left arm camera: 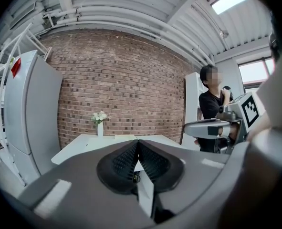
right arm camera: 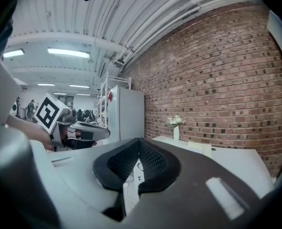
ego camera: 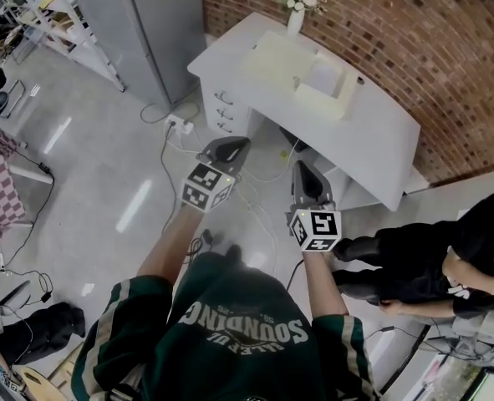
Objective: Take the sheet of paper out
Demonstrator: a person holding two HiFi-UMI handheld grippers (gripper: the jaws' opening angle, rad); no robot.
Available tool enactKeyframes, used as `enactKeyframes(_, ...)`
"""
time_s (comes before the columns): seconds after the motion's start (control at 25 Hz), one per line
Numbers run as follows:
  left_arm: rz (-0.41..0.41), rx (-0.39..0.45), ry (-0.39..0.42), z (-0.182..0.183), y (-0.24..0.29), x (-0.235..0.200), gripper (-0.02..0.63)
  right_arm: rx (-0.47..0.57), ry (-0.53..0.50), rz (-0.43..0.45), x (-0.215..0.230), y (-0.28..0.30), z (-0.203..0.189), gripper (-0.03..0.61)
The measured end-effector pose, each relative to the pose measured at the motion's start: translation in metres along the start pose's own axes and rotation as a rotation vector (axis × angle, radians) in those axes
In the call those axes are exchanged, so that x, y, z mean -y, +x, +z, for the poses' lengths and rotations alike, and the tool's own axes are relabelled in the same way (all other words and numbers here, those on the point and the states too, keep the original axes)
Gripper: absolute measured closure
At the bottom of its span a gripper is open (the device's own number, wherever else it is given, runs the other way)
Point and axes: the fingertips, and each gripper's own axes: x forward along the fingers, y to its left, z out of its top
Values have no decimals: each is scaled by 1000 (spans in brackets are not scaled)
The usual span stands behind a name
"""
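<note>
A person in a dark green printed shirt stood on a grey floor, seen from above, holding a gripper in each hand in front of a white worktop (ego camera: 380,140) set against a brick wall (ego camera: 414,40). The left gripper (ego camera: 234,144) had its jaws closed together, tip against tip, with nothing held. The right gripper (ego camera: 303,170), just beside it, also had its jaws meeting at the tips and was empty. Both pointed toward the worktop and were well apart from it, over the floor. On the worktop, a white vase of pale flowers (ego camera: 295,15) stood at the far edge by the wall. Near the vase lay a cream-coloured tray-like unit (ego camera: 276,61), and on its right part sat a whiter rectangle that appeared to be the sheet of paper (ego camera: 323,75); neither gripper touched it. The left end of the worktop had drawers (ego camera: 223,111) below. Cables (ego camera: 180,128) trailed across the floor beneath it. A tall grey cabinet (ego camera: 138,23) stood to the left of the worktop. A second person in black (ego camera: 430,257) was at the near right.
</note>
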Motion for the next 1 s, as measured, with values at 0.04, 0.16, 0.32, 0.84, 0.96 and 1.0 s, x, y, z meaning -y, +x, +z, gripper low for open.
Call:
enactKeyframes(0.04,-3,1,-1,1,0,1,603,2,5,-3,-1,-2,0,580)
enactKeyframes(0.16,-8,-1,-4,2,7,5,603,6,21,-11,6,-6,-2,580)
enactKeyframes(0.32,-11,-7,8,0,19,10,603,12,36,-17,16,-10,-7,580)
enactKeyframes(0.84,-29,-20,50,17,44,18,603,31,69,-40,39,-11,-9,580)
enactKeyframes(0.96,-40,-9,54,19,58,11,603,30,65,-48,46,0,-10,580)
enactKeyframes(1.0,-44,-4,55,20,65,7,603,32,63,-53,50,5,-9,580)
